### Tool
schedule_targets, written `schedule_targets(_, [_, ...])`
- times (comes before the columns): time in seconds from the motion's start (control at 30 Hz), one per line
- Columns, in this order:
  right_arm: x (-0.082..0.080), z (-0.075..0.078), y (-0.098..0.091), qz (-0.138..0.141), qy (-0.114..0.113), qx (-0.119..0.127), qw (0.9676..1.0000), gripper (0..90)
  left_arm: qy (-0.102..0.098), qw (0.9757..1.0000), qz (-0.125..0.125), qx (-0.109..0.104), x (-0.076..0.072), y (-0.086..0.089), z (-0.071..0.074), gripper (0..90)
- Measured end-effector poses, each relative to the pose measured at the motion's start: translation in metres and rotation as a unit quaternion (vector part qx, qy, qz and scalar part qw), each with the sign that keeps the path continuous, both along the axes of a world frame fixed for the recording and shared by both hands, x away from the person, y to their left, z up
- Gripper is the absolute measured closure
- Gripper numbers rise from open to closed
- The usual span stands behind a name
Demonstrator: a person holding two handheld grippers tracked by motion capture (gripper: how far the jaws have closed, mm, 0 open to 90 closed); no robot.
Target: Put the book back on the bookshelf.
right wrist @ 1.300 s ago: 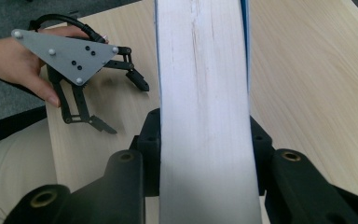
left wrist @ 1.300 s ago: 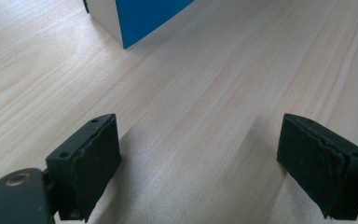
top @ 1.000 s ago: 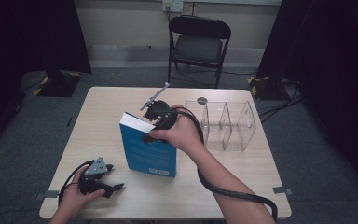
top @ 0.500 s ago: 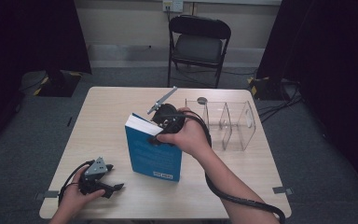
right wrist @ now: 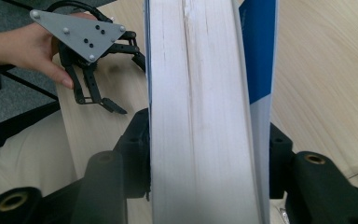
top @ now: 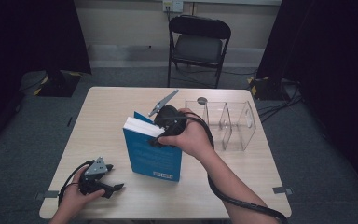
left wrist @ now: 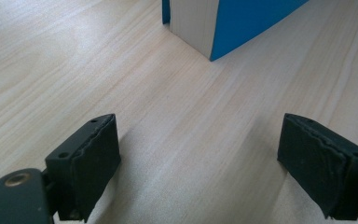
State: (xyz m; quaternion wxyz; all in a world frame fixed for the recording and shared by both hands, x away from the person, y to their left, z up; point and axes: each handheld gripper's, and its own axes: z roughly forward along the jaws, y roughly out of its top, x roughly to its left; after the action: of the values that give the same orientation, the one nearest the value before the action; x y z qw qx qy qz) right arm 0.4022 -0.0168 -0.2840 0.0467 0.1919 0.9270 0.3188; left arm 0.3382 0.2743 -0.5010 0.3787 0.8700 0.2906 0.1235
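Observation:
A thick blue book point(top: 154, 156) stands upright on the wooden table point(top: 112, 112), white page edge up. My right gripper point(top: 164, 127) comes down over its top edge, held in a hand. In the right gripper view the page block point(right wrist: 198, 116) runs between the two black jaws, whose pads point(right wrist: 137, 154) sit close along both sides. These jaws have just been opening, and the right cover has sprung slightly off the pages. My left gripper point(top: 114, 187) rests on the table near the front left corner. It is open over bare wood in its own view point(left wrist: 198, 172), and the book's lower corner point(left wrist: 209, 28) lies ahead of it.
A clear plastic divider box point(top: 228, 122) stands on the table right of the book. A black folding chair point(top: 198, 44) stands beyond the far edge. The right gripper's cable point(top: 242, 203) trails off the front edge.
The book went from leaning to upright and shifted slightly right with the right hand. The left gripper stayed still.

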Motion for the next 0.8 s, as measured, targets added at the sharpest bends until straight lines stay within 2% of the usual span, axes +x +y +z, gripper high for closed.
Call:
schedule_targets(0.17, [0.000, 0.000, -0.001, 0.009, -0.007, -0.011, 0.9999, 45.1, 0.000, 1.0000, 0.000, 0.000, 0.000, 0.000, 0.000, 12.3])
schedule_targets(0.23, [-0.001, 0.000, -0.003, 0.004, -0.001, -0.012, 0.9999, 44.4, 0.000, 1.0000, 0.000, 0.000, 0.000, 0.000, 0.000, 12.3])
schedule_targets(0.63, [0.001, -0.003, -0.013, -0.005, 0.018, 0.006, 0.9998, 44.0, 0.000, 1.0000, 0.001, -0.001, -0.001, 0.000, 0.000, 12.2])
schedule_targets(0.8, [0.000, -0.004, -0.016, -0.007, 0.019, 0.008, 0.9998, 44.3, 0.000, 1.0000, 0.001, 0.000, -0.001, 0.000, 0.000, 12.2])
